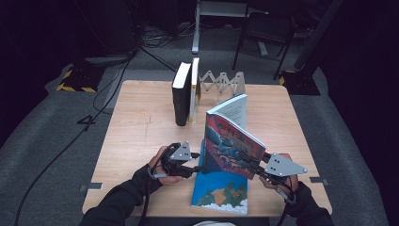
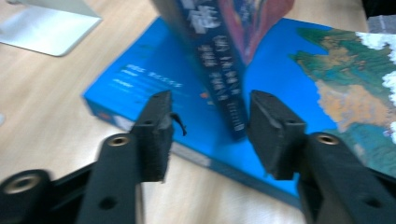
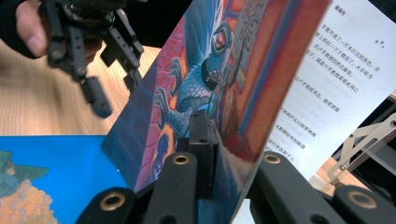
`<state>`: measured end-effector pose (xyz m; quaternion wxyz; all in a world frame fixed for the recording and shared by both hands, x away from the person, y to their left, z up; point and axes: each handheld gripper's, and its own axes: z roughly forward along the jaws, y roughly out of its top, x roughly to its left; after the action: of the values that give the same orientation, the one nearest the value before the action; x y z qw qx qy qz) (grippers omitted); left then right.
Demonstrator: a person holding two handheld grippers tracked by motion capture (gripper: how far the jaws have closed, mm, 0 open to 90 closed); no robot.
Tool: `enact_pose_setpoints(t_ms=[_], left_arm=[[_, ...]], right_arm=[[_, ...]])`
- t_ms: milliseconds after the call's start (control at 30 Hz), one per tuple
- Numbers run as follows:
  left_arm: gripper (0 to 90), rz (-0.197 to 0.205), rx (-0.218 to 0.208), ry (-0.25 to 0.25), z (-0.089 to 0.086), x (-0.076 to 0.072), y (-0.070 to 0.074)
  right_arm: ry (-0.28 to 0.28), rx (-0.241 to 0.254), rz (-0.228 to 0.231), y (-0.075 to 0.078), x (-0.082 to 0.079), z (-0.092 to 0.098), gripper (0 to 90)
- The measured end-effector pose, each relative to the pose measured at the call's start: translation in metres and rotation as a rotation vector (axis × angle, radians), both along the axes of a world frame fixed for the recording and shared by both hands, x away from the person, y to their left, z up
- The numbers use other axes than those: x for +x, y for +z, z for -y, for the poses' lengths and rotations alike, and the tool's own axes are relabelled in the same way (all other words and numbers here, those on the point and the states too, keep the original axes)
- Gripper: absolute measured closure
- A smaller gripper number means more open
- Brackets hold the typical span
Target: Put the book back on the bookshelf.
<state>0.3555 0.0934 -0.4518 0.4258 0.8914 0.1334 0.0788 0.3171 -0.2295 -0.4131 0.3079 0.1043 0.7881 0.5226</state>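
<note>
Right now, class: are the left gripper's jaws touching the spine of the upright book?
Apart. In the left gripper view, the left gripper has its jaws on either side of the upright book's spine, with blue cover of the flat book visible in both gaps.

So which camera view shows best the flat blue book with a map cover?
The high view: the flat blue book with a map cover lies on the table, half under the raised red-and-blue book. The left gripper view shows its spine end blurred; the right gripper view, one corner.

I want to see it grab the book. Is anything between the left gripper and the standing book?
Nothing visible. The left gripper is open, with the standing book's spine already between its jaws, above the flat blue book.
</note>
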Motion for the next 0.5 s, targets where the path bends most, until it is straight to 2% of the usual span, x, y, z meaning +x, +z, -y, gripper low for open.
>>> enact_pose_setpoints(t_ms=[133, 200, 500], left_arm=[[46.0, -0.020, 0.008, -0.019, 0.014, -0.004, -0.008], [44.8, -0.022, 0.017, -0.013, 0.018, -0.004, -0.010], [40.2, -0.069, -0.026, 0.017, 0.030, 0.002, -0.019]], right_arm=[[0.001, -0.004, 0.004, 0.000, -0.001, 0.000, 82.5], [-0.001, -0.004, 0.006, 0.000, -0.001, -0.001, 82.4], [0.002, 0.000, 0.012, -0.001, -0.003, 0.000, 82.4]])
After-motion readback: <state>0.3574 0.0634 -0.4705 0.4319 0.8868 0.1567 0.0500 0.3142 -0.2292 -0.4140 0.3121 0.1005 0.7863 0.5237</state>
